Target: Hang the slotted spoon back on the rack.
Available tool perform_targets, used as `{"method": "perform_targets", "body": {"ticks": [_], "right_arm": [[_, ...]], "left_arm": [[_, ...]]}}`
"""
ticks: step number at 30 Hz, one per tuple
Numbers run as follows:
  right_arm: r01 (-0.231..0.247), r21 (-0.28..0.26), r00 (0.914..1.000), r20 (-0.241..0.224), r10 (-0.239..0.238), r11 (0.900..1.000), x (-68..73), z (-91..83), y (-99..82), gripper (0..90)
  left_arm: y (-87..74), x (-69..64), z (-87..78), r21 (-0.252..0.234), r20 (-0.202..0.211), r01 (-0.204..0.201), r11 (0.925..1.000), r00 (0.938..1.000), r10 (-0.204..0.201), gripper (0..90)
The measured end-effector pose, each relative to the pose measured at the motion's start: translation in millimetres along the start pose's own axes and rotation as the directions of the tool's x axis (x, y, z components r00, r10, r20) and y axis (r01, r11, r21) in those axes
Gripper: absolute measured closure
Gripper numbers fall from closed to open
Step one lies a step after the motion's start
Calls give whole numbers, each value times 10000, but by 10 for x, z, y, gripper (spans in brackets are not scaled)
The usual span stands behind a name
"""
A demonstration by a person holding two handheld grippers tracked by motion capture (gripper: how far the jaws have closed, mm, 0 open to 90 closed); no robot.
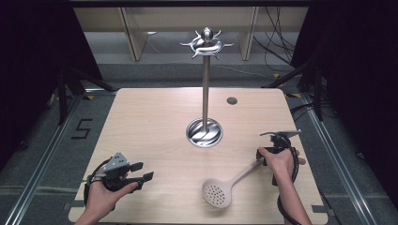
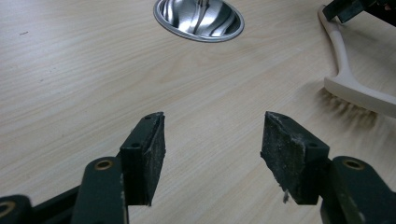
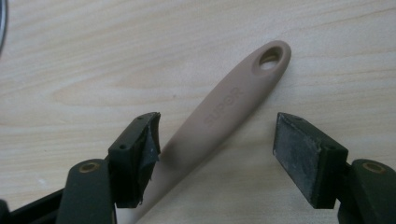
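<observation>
A beige slotted spoon (image 1: 218,191) lies flat near the table's front edge, its handle running up and right. My right gripper (image 1: 263,155) stands over the handle's end. In the right gripper view it (image 3: 217,156) is open, with its jaws astride the spoon handle (image 3: 219,114); the left pad sits right beside the handle, and the hanging hole points away. My left gripper (image 1: 144,171) hovers open at the front left over bare wood, nothing between its jaws (image 2: 212,149). The spoon (image 2: 348,81) lies off to its right.
A tall steel utensil stand (image 1: 205,84) rises from a round base (image 1: 204,132) at the table's centre, with a ring of hooks (image 1: 206,44) on top. The base (image 2: 199,18) lies ahead of the left gripper. A small grey disc (image 1: 232,100) sits farther back.
</observation>
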State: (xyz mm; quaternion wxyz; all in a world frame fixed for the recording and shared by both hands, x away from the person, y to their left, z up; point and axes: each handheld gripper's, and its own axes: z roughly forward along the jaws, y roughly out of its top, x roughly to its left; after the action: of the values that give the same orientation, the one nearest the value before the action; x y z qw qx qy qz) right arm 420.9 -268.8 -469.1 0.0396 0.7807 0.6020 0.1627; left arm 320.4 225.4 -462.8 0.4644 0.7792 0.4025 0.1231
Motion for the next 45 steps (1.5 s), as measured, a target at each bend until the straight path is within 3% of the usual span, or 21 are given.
{"method": "perform_targets", "body": {"ticks": [5,8,11,13,14,15,17,18,21,25,27,28,32,33,34,35,36,38,41,43,45], "right_arm": [[-30,-43,10000,-5,30,10000,33,34,13,324],[-138,265,9998,138,135,9996,74,42,16,330],[114,317,9998,175,-119,9994,92,66,16,339],[-96,339,9996,286,86,9994,139,67,13,349],[991,182,9943,376,-997,9949,67,91,20,356],[1043,159,9938,381,-1049,9944,69,91,26,361],[669,175,9963,531,-678,9976,126,88,18,372],[1015,196,9925,666,-1026,9946,128,97,16,384],[626,72,9956,691,-630,9980,184,113,1,383],[1140,148,9891,922,-1148,9934,192,110,6,388],[1079,176,9901,887,-1090,9940,204,108,11,392],[1465,135,9850,897,-1471,9891,183,115,21,394],[983,130,9925,721,-990,9951,223,111,24,419],[1201,6,9900,743,-1199,9928,211,115,28,426],[480,-15,9965,687,-478,9988,267,121,16,434],[1310,87,9883,781,-1312,9913,211,113,35,443],[1439,122,9864,788,-1444,9895,207,119,40,452],[1234,110,9895,744,-1239,9923,230,116,48,470],[1885,-6,9782,887,-1877,9821,196,137,63,499],[1533,162,9851,759,-1541,9880,223,121,75,520],[1796,121,9800,843,-1800,9837,218,126,78,542]], "left_arm": [[3,5,-14,14,-97,-48,10000,9999,48,390],[-3,1,1,44,10,3,10000,10000,-3,390],[-2,-8,-2,-49,-39,39,10000,10000,-40,390],[-3,2,0,60,7,2,10000,10000,-2,390],[-4,7,-2,105,-15,-36,9999,10000,36,390],[-8,8,-5,97,-48,-2,10000,10000,2,390],[-4,9,-18,54,-76,-2,10000,10000,2,390],[-2,12,-17,10,-58,-40,10000,10000,40,390],[-6,10,-18,75,-36,3,10000,10000,-3,390],[-11,-10,-28,-60,-38,52,10000,10000,-52,390],[-12,0,-34,-12,-45,8,10000,10000,-8,390],[-10,10,-37,58,-45,-61,10000,10000,61,391],[-6,15,-39,30,0,-15,10000,10000,15,391],[-7,13,-37,2,-21,1,10000,10000,-1,390],[-9,9,-34,-40,-12,58,10000,10000,-58,391],[-10,10,-33,-41,-10,52,10000,10000,-52,391],[-10,10,-35,-56,-24,56,10000,10000,-57,391],[-11,8,-35,-46,-26,139,9999,9999,-140,390],[-12,16,-36,2,13,10,10000,10000,-10,390],[-10,11,-39,-14,-9,18,10000,10000,-18,390],[-8,13,-38,-21,-3,11,10000,10000,-11,390]]}}
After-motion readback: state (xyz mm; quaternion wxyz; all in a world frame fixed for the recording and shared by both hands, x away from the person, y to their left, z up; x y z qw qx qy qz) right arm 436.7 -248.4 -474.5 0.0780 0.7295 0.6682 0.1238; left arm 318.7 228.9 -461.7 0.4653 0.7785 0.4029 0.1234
